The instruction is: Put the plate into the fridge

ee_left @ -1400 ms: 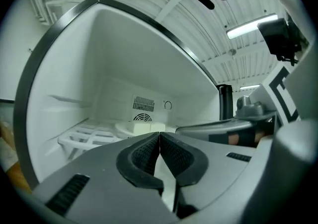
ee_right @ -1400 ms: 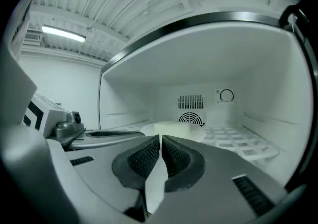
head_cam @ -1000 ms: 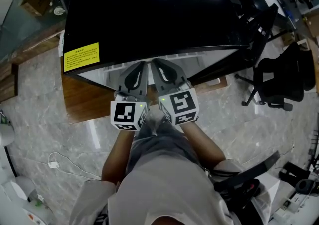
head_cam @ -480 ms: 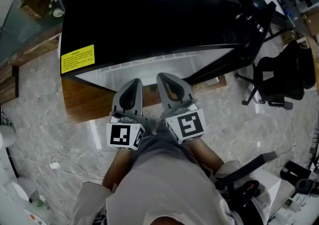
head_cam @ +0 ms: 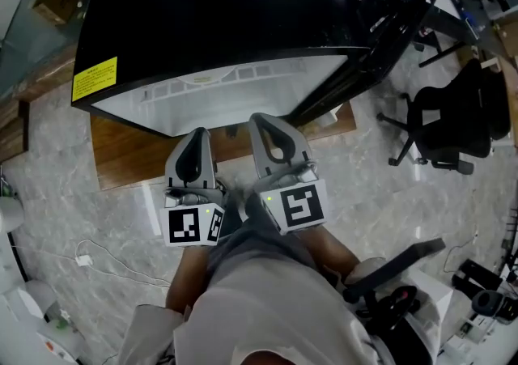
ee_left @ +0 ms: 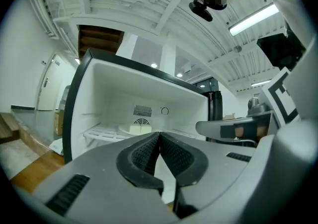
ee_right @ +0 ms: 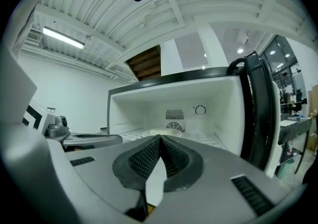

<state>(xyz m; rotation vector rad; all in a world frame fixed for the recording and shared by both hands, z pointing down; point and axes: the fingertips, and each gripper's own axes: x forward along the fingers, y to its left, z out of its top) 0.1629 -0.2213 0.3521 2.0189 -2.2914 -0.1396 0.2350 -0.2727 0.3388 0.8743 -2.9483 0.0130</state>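
Your left tongs (ee_left: 159, 134) are pressed together with nothing between them, and so are your right tongs (ee_right: 160, 139). Both are side by side just outside the open fridge (head_cam: 235, 88), pointing into it. The plate (ee_left: 137, 129) lies on the fridge's shelf (ee_left: 102, 132), deep inside below the back-wall vent (ee_left: 142, 111), well apart from both tongs.

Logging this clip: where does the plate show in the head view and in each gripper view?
Head view: not in it; the fridge's black top hides the inside.
Left gripper view: the plate sits on the fridge shelf, just above the jaw tips, left of centre.
Right gripper view: the plate is on the shelf, mid-picture.
Shared landmark: the round vent behind it, in both gripper views.
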